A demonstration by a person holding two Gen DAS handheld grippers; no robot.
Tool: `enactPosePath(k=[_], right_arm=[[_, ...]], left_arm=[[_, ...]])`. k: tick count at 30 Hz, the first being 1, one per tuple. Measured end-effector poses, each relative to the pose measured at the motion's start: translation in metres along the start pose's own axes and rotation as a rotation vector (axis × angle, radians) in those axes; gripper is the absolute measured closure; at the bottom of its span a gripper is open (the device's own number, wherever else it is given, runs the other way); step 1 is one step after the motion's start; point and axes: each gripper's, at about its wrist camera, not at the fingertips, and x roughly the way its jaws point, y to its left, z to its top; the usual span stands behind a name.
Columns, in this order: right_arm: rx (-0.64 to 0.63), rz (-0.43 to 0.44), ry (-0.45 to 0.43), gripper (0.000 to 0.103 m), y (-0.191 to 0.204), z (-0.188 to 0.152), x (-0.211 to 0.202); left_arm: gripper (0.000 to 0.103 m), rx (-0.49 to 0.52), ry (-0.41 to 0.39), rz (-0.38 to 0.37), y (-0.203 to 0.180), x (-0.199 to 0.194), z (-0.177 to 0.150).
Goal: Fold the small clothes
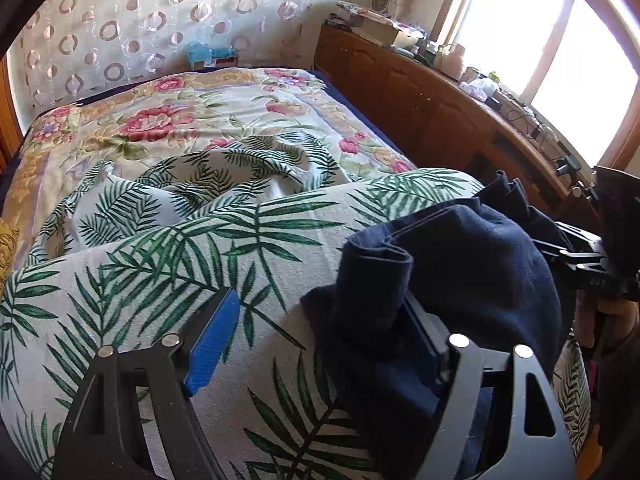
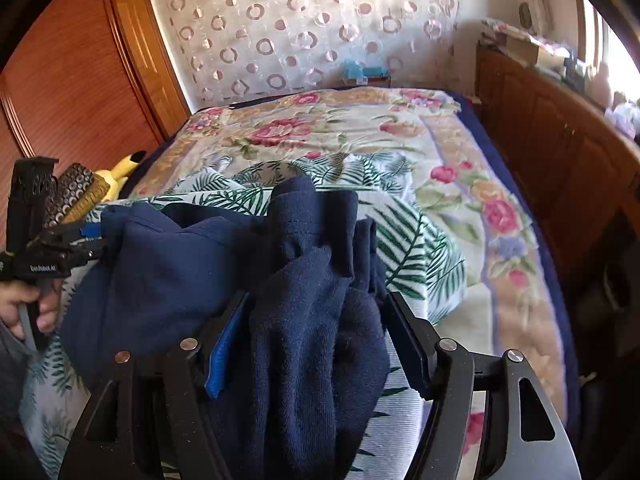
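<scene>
Two grippers wide: our right gripper [image 2: 316, 336] straddles the navy cloth [image 2: 168, 272] unpinched, our left gripper [image 1: 320, 340] has it bunched at one finger. We should flatten it on the bed [image 1: 168, 264] before regripping corners.

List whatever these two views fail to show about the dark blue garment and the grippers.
- Navy garment: type and fold state unreadable; bunched, cut off by the right wrist view's bottom edge.
- Left hand-held gripper: right finger's pad hidden by the cloth in its own view.
- Right hand-held gripper: cloth lies between its open fingers; contact with the pads unclear.
- Shelf clutter: too small, washed out by window glare.
</scene>
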Motion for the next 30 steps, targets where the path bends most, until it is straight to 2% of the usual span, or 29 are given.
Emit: enactPosePath(k=[3, 5, 6, 9, 12, 13, 14, 15, 22, 26, 30], right_arm=[[-0.001, 0.019, 0.002, 0.034, -0.002, 0.000, 0.002], [0.010, 0.052, 0.002, 0.041, -0.005, 0.000, 0.004], [0.009, 0.060, 0.000, 0.043, -0.005, 0.001, 0.004], [0.011, 0.089, 0.004, 0.057, -0.005, -0.002, 0.005], [0.024, 0.117, 0.011, 0.073, -0.006, -0.005, 0.008], [0.023, 0.115, 0.005, 0.078, -0.006, -0.005, 0.007], [0.026, 0.107, -0.003, 0.081, -0.005, -0.005, 0.006], [0.024, 0.097, -0.012, 0.082, -0.003, -0.005, 0.004], [-0.051, 0.042, -0.165, 0.084, 0.033, -0.002, -0.037], [-0.114, 0.059, -0.225, 0.085, 0.061, 0.004, -0.053], [-0.183, 0.115, -0.269, 0.085, 0.098, 0.017, -0.057]], left_arm=[[0.039, 0.011, 0.003, -0.026, -0.004, -0.001, -0.001], [0.045, 0.017, 0.005, -0.038, -0.006, -0.002, -0.002], [0.046, 0.018, 0.007, -0.044, -0.007, -0.001, -0.002], [0.047, 0.018, 0.011, -0.054, -0.009, -0.001, -0.003], [0.064, 0.012, 0.028, -0.097, -0.009, -0.001, -0.002], [0.074, 0.014, 0.027, -0.102, -0.009, -0.002, -0.003], [0.082, 0.023, 0.027, -0.108, -0.011, -0.004, -0.003], [0.085, 0.026, 0.021, -0.106, -0.012, -0.007, -0.003], [0.088, 0.067, -0.122, -0.123, -0.020, -0.070, -0.006], [0.089, 0.059, -0.217, -0.087, -0.008, -0.114, -0.011], [0.089, 0.036, -0.291, -0.033, 0.014, -0.161, -0.020]])
